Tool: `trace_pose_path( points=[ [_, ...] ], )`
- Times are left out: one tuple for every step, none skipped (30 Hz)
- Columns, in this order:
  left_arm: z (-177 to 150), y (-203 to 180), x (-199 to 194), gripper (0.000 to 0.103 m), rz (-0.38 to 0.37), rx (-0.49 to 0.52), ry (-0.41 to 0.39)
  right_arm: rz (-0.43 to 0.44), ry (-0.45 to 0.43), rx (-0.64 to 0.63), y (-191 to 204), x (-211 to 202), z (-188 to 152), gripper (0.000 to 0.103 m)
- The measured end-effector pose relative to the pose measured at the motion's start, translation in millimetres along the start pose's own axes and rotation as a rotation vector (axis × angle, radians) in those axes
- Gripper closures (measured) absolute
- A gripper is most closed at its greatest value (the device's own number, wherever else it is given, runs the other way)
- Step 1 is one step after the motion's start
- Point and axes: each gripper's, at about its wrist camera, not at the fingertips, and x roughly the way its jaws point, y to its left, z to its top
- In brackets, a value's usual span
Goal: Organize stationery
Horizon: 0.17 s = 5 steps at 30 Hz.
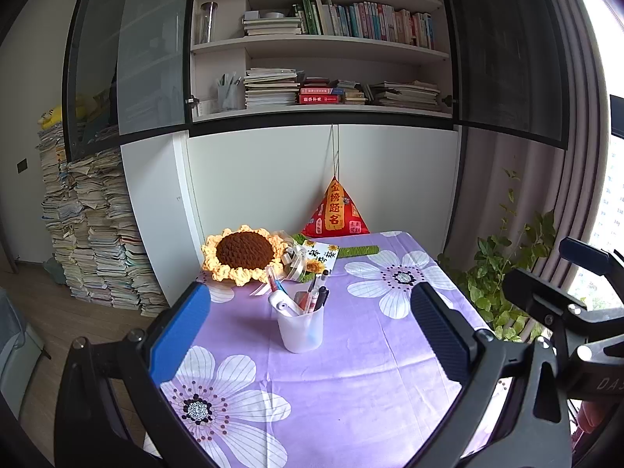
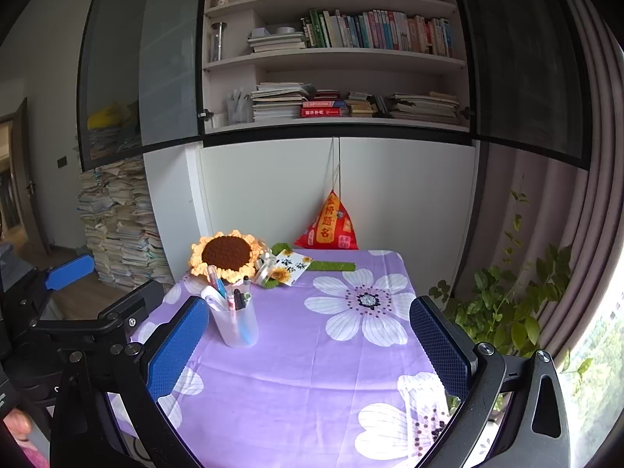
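- Far left, against the wall, a tall stack of papers stands on the wooden floor, leaning a little
- The left gripper hangs above the near edge of the table, its blue pad and black pad spread wide apart with nothing between them; in the right wrist view it shows at the left edge, off the table's left side
- The table wears a purple tablecloth printed with big white flowers
- A crocheted sunflower lies at the back left corner of the table, tilted up toward the room
- Just in front of the sunflower stands the cup, a cloudy white plastic one, upright on the cloth, left of the table's middle; pens and a white roller-shaped item poke out of its top
- Beside the sunflower, toward the right, lies a small card with sunflower pictures and a ribbon, and a green knitted strip stretches along the back edge
- Behind that, a red pyramid-shaped pouch with gold characters hangs on a string against the white wall
- The right gripper hovers over the table's front half, both pads wide apart and holding nothing; the cup sits just beside its left pad in that view
- Far right, a leafy plant stands beside the table in front of the curtain
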Motion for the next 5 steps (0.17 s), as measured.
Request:
trace_pose_path(
  points=[
    [-0.4,-0.3,0.2,0.001,0.000,-0.001,0.001,0.000,0.001,0.001,0.0,0.4,-0.4,0.000],
    [-0.3,-0.3,0.6,0.001,0.000,-0.001,0.003,0.000,0.003,0.001,0.7,1.0,-1.1,0.000],
    [-0.3,-0.4,0.7,0.001,0.001,-0.001,0.004,0.000,0.003,0.002,0.3,0.8,-0.9,0.000],
    [0.1,-0.5,0.7,0.001,0.002,-0.002,0.004,0.001,0.004,0.002,0.4,1.1,-1.2,0.000],
    [0.3,-0.4,0.8,0.001,0.002,-0.002,0.004,0.002,0.004,0.002,-0.1,1.2,-1.0,0.000]
  ],
)
